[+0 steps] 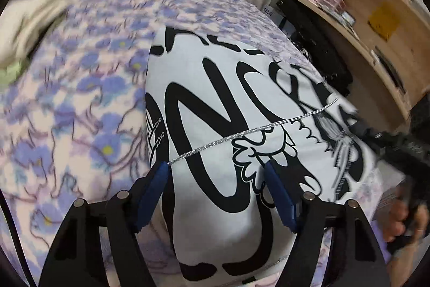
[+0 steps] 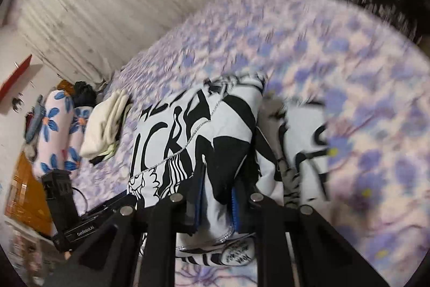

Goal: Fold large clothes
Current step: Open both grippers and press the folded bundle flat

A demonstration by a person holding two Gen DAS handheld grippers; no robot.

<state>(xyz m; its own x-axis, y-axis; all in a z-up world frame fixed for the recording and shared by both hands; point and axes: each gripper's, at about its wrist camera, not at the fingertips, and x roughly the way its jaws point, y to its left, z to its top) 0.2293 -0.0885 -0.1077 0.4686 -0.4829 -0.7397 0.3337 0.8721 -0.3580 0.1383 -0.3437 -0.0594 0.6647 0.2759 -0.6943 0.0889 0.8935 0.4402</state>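
Our right tongs [image 2: 215, 202] pinch a bunched fold of the shirt [image 2: 193, 136] at the bed's near edge, while our left tongs [image 1: 215, 187] hang spread above its printed front, gripping nothing. The shirt looks light, soft and limp, so we judge it will sag and crease unless we take it by hems or corners, and its thin silver chain [image 1: 242, 132] may snag. Farther on it lies partly folded across the floral bed [image 1: 80, 98], a cream cloth [image 2: 104, 120] beyond.
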